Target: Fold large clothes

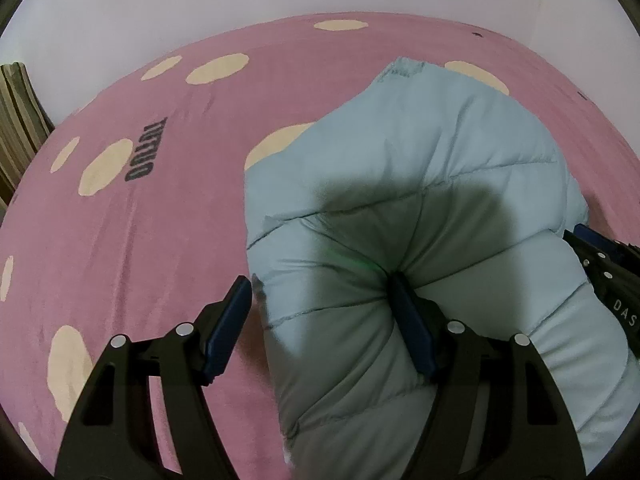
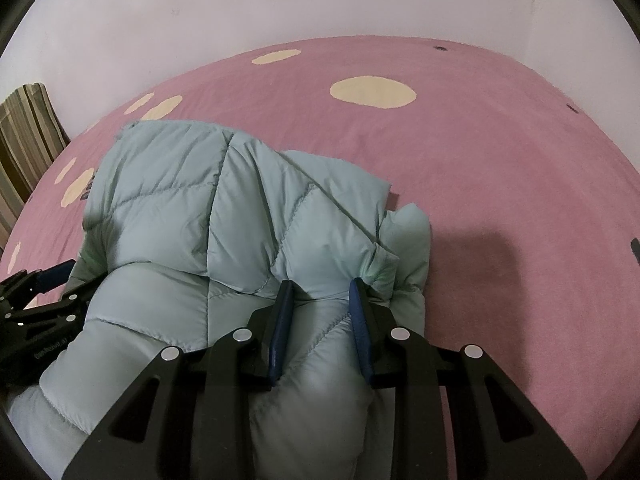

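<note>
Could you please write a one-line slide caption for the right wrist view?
Right gripper pinches a fold of the pale blue puffer jacket on the pink spotted bedsheet.

The left hand-held gripper [image 1: 322, 304] is showing matte black angular linkage arms with triangular cut-outs, round silver pins at the joints, and dark blue finger pads [image 1: 228, 328]. The right hand-held gripper [image 2: 322, 304] is wearing the same black frame, silver pins and blue pads [image 2: 280, 332]; white lettering is marking its side.
</note>
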Available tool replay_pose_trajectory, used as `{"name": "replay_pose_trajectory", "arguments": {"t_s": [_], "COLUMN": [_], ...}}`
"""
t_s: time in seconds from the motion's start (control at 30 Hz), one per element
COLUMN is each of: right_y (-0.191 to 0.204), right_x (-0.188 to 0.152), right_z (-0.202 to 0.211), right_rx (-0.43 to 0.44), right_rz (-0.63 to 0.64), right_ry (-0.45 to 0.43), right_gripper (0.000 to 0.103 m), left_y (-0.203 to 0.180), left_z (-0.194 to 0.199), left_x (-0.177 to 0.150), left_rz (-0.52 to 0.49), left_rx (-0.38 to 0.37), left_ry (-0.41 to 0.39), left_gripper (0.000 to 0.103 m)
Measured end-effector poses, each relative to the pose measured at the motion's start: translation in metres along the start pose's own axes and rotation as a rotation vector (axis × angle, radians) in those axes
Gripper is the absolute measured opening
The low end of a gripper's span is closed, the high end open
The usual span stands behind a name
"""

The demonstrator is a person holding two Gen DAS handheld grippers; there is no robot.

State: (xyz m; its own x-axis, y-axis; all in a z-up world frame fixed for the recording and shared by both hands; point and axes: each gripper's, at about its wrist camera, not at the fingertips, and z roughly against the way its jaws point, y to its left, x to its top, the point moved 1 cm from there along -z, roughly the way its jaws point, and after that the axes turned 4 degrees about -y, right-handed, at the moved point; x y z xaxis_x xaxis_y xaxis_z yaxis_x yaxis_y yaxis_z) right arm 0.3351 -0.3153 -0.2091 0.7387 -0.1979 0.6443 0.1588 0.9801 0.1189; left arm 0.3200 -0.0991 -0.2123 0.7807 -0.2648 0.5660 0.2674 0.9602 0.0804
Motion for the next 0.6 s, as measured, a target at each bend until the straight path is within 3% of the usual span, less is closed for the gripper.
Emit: {"name": "replay_pose_trajectory", "arguments": {"t_s": [0.1,0.17,0.23,0.4,0.6], "right_y": [0.0,-0.004,-0.009,-0.034,-0.064], "right_x": [0.001,0.004,0.005,0.005,0.0], "right_z": [0.007,0.017,0.03,0.047,0.033], "right_rx": [-0.003,-0.001,0.007,0.053,0.111], "right_rz": [0.012,0.009,-0.01,-0.072,-0.17], "right_ry": [-0.018,-0.028,-0.042,-0.045,0.006], "right_gripper": [0.032,0.039,0.054,0.057,0.067], "left_y": [0.008,0.017,0.029,0.048,0.037], "left_z": [0.015,0.026,0.038,0.056,0.052], "left_x": [-0.001,-0.004,-0.01,-0.032,-0.042], "left_rz": [0.037,0.089,0.153,0.295,0.304], "left_rx": [0.0,-0.011,-0.032,-0.116,-0.137], "left_ry": [-0.021,-0.028,-0.026,0.006,0.026], "left_gripper": [0.072,0.074,0.077,0.083,0.086]}}
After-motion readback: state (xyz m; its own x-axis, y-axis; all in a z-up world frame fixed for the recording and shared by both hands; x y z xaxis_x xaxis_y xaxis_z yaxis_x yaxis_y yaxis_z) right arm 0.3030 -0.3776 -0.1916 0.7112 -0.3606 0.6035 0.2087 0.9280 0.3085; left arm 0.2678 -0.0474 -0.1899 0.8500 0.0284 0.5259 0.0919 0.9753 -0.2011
